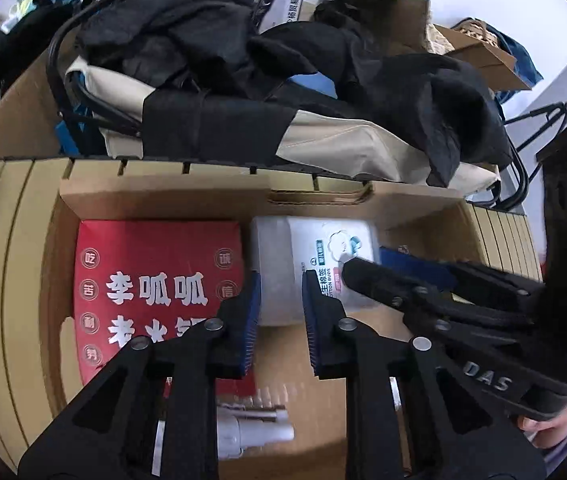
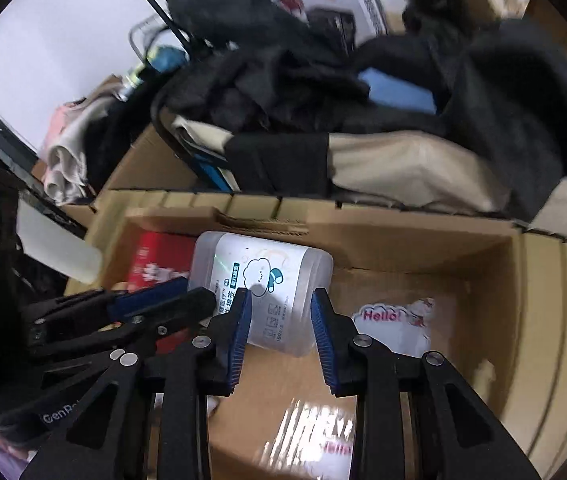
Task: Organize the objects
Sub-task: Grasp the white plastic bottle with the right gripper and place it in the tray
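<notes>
A white plastic cotton-bud box (image 1: 323, 256) lies in an open cardboard box (image 1: 219, 200), beside a red carton (image 1: 155, 280) with white Chinese lettering. My left gripper (image 1: 281, 284) is open just in front of the cotton-bud box, fingers apart from it. My right gripper (image 2: 281, 304) is open with its blue pads on either side of the cotton-bud box's (image 2: 267, 276) near end, not pressing it. Each gripper shows in the other's view: the right one (image 1: 399, 284) from the right, the left one (image 2: 151, 304) from the left.
A white tube (image 1: 255, 432) lies on the box floor near me. "Hello" stickers (image 2: 395, 320) lie on the floor at the right. Behind the cardboard box (image 2: 423, 236), a cart holds a beige bag (image 1: 343, 144) and a heap of black clothes (image 1: 211, 32).
</notes>
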A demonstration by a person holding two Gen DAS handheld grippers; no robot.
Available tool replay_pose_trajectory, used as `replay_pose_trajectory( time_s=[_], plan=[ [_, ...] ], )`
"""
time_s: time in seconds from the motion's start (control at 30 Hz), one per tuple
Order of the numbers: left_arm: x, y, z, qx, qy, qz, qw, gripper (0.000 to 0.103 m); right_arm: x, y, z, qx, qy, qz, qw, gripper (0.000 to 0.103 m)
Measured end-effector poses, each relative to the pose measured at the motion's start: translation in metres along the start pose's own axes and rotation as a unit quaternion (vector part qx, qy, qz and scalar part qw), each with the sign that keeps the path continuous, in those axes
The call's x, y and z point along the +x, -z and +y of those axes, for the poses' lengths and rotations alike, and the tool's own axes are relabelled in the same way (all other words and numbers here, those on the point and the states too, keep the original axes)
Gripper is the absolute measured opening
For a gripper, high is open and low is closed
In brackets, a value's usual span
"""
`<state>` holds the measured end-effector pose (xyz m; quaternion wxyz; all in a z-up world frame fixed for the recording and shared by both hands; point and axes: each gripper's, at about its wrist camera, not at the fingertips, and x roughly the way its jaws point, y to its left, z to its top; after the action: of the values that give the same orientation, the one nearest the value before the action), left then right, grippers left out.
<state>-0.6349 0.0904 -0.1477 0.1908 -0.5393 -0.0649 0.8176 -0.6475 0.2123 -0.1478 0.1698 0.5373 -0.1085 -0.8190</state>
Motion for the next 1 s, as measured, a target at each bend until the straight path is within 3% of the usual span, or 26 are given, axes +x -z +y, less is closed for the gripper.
replay_pose_trajectory(
  time_s=[0.07, 0.17, 0.23, 0.3, 0.37, 0.4, 0.43, 0.47, 0.5, 0.63, 0.73, 0.87, 1.0],
  plan=[
    [-0.004, 0.003, 0.003, 0.002, 0.003, -0.008, 1.0, 0.024, 0.001, 0.001, -0.002, 0.007, -0.008, -0.007, 1.0, 0.036],
    [-0.028, 0.01, -0.008, 0.038, -0.002, -0.017, 0.9991, 0.026, -0.011, 0.001, 0.003, 0.001, 0.012, -0.009, 1.0, 0.035],
    [-0.056, 0.019, -0.017, 0.069, -0.015, -0.031, 0.997, 0.039, -0.031, 0.004, 0.013, -0.025, 0.038, -0.019, 0.999, 0.035],
    [-0.088, 0.028, -0.023, 0.092, -0.04, -0.042, 0.994, 0.073, -0.066, 0.008, 0.023, -0.048, 0.062, -0.037, 0.996, 0.036],
    [-0.126, 0.038, -0.023, 0.101, -0.063, -0.06, 0.9911, 0.079, -0.1, 0.011, 0.029, -0.06, 0.084, -0.051, 0.993, 0.037],
    [-0.144, 0.042, -0.021, 0.1, -0.072, -0.066, 0.9902, 0.084, -0.123, 0.015, 0.032, -0.067, 0.099, -0.06, 0.991, 0.045],
    [-0.166, 0.048, -0.019, 0.096, -0.084, -0.072, 0.9892, 0.087, -0.141, 0.02, 0.034, -0.074, 0.108, -0.069, 0.989, 0.064],
    [-0.182, 0.052, -0.017, 0.089, -0.094, -0.079, 0.9884, 0.091, -0.167, 0.029, 0.039, -0.084, 0.12, -0.08, 0.986, 0.076],
    [-0.202, 0.059, -0.015, 0.081, -0.105, -0.089, 0.9872, 0.091, -0.181, 0.035, 0.041, -0.089, 0.126, -0.085, 0.984, 0.088],
    [-0.268, 0.092, -0.015, 0.071, -0.12, -0.116, 0.9835, 0.094, -0.252, 0.073, 0.056, -0.104, 0.149, -0.109, 0.977, 0.088],
    [-0.31, 0.122, -0.027, 0.081, -0.128, -0.139, 0.9787, 0.102, -0.291, 0.107, 0.068, -0.103, 0.145, -0.124, 0.976, 0.088],
    [-0.348, 0.17, -0.043, 0.096, -0.123, -0.172, 0.9726, 0.103, -0.313, 0.152, 0.084, -0.114, 0.147, -0.134, 0.973, 0.088],
    [-0.359, 0.234, -0.048, 0.081, -0.127, -0.192, 0.9696, 0.103, -0.33, 0.218, 0.096, -0.124, 0.136, -0.161, 0.97, 0.088]
  ],
)
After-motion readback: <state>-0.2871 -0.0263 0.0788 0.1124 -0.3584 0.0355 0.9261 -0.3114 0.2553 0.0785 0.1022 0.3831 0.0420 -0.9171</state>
